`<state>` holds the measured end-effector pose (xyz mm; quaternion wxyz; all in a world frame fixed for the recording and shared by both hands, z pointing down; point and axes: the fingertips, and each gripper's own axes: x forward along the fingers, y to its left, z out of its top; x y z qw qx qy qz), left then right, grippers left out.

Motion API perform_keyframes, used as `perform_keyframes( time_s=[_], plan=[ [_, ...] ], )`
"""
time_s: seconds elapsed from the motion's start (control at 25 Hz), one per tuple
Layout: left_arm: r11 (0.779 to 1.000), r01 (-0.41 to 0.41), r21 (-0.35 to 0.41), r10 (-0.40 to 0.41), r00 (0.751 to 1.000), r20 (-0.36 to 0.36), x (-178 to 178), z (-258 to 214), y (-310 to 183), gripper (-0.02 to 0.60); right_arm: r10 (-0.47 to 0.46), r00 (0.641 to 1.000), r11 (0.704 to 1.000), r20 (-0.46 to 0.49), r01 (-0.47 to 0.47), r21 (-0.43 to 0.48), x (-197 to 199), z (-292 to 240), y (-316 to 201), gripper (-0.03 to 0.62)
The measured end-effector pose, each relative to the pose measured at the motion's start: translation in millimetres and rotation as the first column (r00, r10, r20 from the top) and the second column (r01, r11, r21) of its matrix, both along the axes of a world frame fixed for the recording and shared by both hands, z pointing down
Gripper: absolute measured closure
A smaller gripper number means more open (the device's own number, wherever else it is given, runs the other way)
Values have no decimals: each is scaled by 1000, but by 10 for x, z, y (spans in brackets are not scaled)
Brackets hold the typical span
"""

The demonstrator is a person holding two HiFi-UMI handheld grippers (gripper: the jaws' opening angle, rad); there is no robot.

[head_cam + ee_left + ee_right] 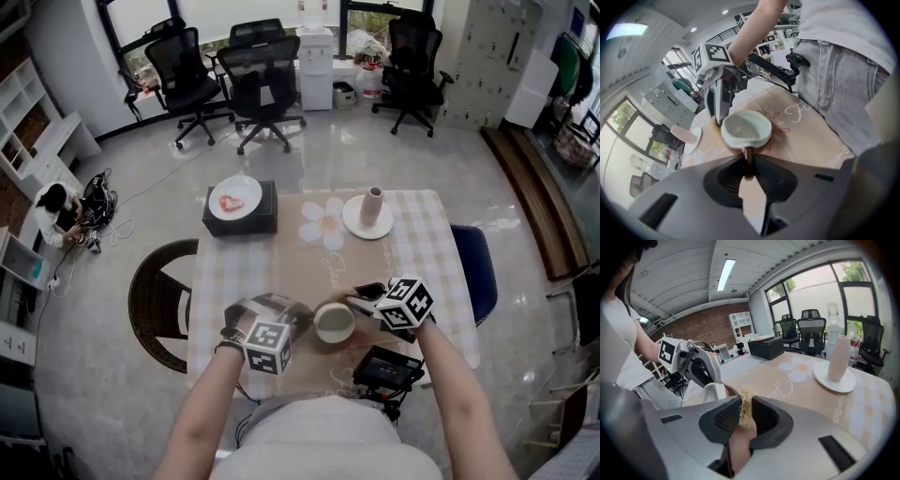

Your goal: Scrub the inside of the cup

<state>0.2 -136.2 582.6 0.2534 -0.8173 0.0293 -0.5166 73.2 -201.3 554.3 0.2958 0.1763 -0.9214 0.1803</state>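
Left of the cup: the left gripper has its jaws clamped on the cup's brown handle. Only the left gripper view shows this grip. It also shows the cup's pale interior and the cup resting on the tabletop.

Cup: in the head view it sits at the near middle of the tabletop, between the two grippers. The cloth under the cup carries flower prints and cursive lettering, which cannot be read in any view.

Right of the cup: the right gripper has its jaws clamped on a straw-coloured fibre scrubber, seen only in the right gripper view. The jaw tips stand just beside the cup's rim, outside the cup.

Beyond the cup, only the head view shows a plate on a black box. To the right of the box a pale vase stands on a white dish.
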Motion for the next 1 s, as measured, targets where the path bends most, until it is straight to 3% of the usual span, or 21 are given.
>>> perform_keyframes(
  time_s=[0.2,0.52,0.8,1.0],
  plan=[
    [1000,2,-15,-2,1000,-6,6,-27,-5,515,2,1000,1000,3,-2,1,31,8,-23,527],
    [1000,-15,-22,15,1000,0,14,7,-42,515,-88,995,978,41,78,195,-48,-587,-83,526],
    [999,-20,-28,20,1000,1,11,1,-40,515,-279,958,912,-69,287,294,-203,-825,167,526],
    [999,-28,-21,28,1000,12,16,-16,-32,515,-431,886,839,-174,464,286,-287,-800,328,526]
  ],
)
